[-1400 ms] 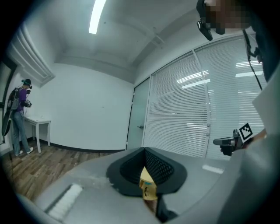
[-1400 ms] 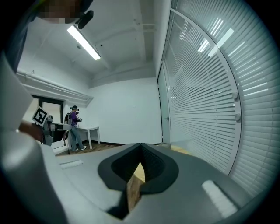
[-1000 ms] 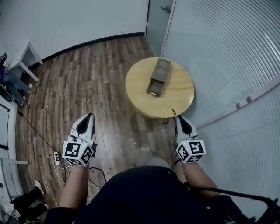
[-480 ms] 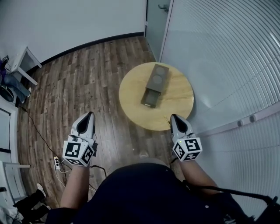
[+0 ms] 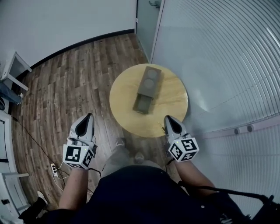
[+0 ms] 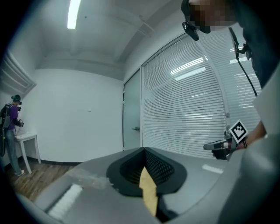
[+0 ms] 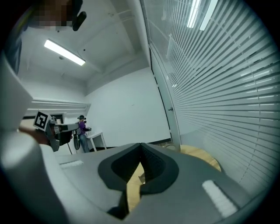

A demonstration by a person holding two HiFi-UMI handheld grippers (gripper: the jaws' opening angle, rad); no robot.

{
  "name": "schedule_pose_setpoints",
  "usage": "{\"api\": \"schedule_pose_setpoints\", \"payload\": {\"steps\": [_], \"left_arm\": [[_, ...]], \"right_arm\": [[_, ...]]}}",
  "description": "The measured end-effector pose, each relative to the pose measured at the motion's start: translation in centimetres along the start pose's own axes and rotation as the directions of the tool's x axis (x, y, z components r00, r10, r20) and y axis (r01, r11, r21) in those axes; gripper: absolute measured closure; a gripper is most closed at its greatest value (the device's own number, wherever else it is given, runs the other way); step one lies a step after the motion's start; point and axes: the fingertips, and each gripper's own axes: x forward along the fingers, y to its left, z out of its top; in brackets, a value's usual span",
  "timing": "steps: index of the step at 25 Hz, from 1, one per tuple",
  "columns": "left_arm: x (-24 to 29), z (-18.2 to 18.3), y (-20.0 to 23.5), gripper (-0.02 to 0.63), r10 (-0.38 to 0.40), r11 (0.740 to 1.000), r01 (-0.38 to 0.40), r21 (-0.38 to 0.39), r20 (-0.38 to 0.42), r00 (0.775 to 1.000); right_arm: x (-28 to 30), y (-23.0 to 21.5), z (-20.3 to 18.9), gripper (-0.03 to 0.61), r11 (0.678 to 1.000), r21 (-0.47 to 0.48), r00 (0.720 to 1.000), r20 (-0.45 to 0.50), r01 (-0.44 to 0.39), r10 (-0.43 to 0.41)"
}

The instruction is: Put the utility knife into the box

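A dark, flat box (image 5: 147, 87) lies on the round wooden table (image 5: 124, 103), with its tray slid out toward me. I cannot make out the utility knife in the head view. My right gripper (image 5: 167, 118) is shut and empty, its tip over the table's near edge. In the right gripper view my right gripper (image 7: 141, 145) points across the tabletop (image 7: 199, 155). My left gripper (image 5: 89, 116) is shut and empty too, over the floor to the left of the table. Its jaws meet at the tip where my left gripper (image 6: 143, 151) shows in its own view.
A wall of white blinds (image 5: 218, 65) runs close along the table's right side, with a door (image 5: 146, 13) behind. At the left stand a white desk (image 5: 13, 65) and a person in purple (image 6: 11, 127). Cables and a power strip (image 5: 54, 168) lie on the wood floor.
The table and box have come nearer and shifted left in the head view. Both grippers moved forward with the person, and the right one now reaches the table's edge.
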Motion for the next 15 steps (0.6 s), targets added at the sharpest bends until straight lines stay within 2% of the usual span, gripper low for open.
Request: {"api": "schedule_pose_setpoints", "payload": {"steps": [6,8,11,15], "left_arm": [[5.6,-0.6,2.3,0.609,-0.112,0.994,0.112,-0.012,-0.025,0.993],[7.6,-0.5,2.8,0.609,-0.153,0.988,0.153,-0.012,-0.028,0.988],[10.3,-0.2,3.2,0.608,-0.226,0.974,0.226,-0.003,-0.027,0.974],[14.0,-0.8,4.5,0.607,-0.302,0.953,0.302,-0.010,-0.035,0.953]], "right_arm": [[2.6,-0.8,1.1,0.571,0.996,-0.014,0.996,0.022,0.092,-0.091],[3.0,-1.4,1.5,0.571,0.991,0.007,0.991,0.026,0.133,-0.133],[3.9,-2.2,1.9,0.571,0.978,0.064,0.980,0.025,0.197,-0.199],[5.4,-2.3,2.4,0.571,0.959,0.073,0.960,0.027,0.275,-0.277]]}}
